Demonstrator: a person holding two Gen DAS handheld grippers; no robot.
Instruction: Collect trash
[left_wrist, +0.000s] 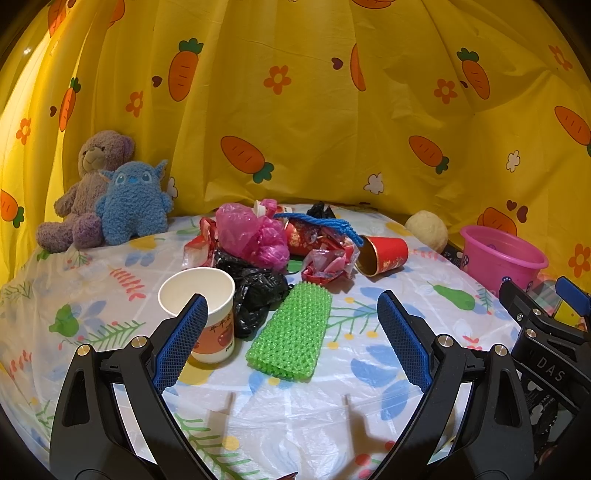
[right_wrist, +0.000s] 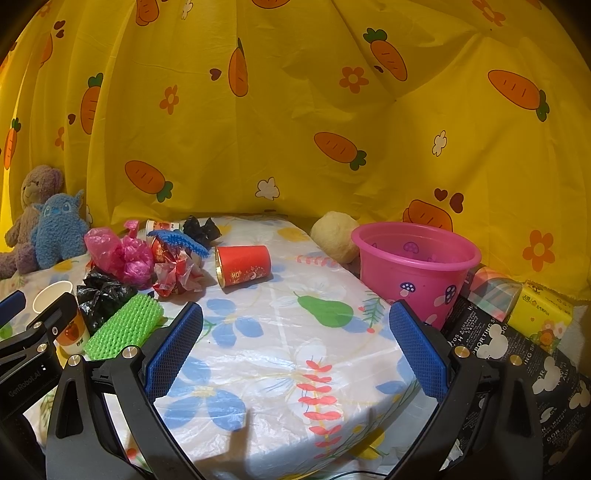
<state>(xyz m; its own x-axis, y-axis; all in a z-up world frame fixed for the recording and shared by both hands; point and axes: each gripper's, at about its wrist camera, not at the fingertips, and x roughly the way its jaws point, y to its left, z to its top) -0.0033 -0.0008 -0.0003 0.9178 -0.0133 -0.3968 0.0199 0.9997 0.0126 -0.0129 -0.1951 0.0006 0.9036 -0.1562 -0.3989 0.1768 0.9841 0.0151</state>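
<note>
At the far left two plush toys sit against the yellow carrot-print curtain (left_wrist: 314, 110): a brown teddy bear (left_wrist: 94, 177) and, touching it, a blue fuzzy toy (left_wrist: 133, 203). Next comes a white paper cup (left_wrist: 203, 310), upright and empty as far as its mouth shows, with a red fruit picture and small print too blurred to read. The left gripper (left_wrist: 291, 343) hangs above the floral table cover (left_wrist: 295, 413), its jaws spread wide with nothing between them; its left pad overlaps the cup in view. Between its pads lies a green foam net sleeve (left_wrist: 291, 332), just beside a crumpled black plastic bag (left_wrist: 255, 291).

Behind these sits the trash heap: a pink plastic bag (left_wrist: 251, 236), red printed wrappers (left_wrist: 325, 258), a blue net strip (left_wrist: 321, 221) and another black bag (left_wrist: 320, 210). To its right a red paper cup (right_wrist: 242, 265) lies on its side, gold rim facing left, with gold characters I cannot make out.

The right gripper (right_wrist: 295, 347) is likewise wide apart and empty, over bare cover. Farther right stand a cream fuzzy ball (right_wrist: 334, 236) and a pink bucket (right_wrist: 413, 266) with mushroom prints; nothing shows inside it. It rests partly on a black sheet (right_wrist: 517, 354) with white lettering, "SPORTING" legible. A yellow tissue pack (right_wrist: 543, 314) lies at the far right. The left tool's body reads "GenRobot.AI"; the right's reads "DAS".
</note>
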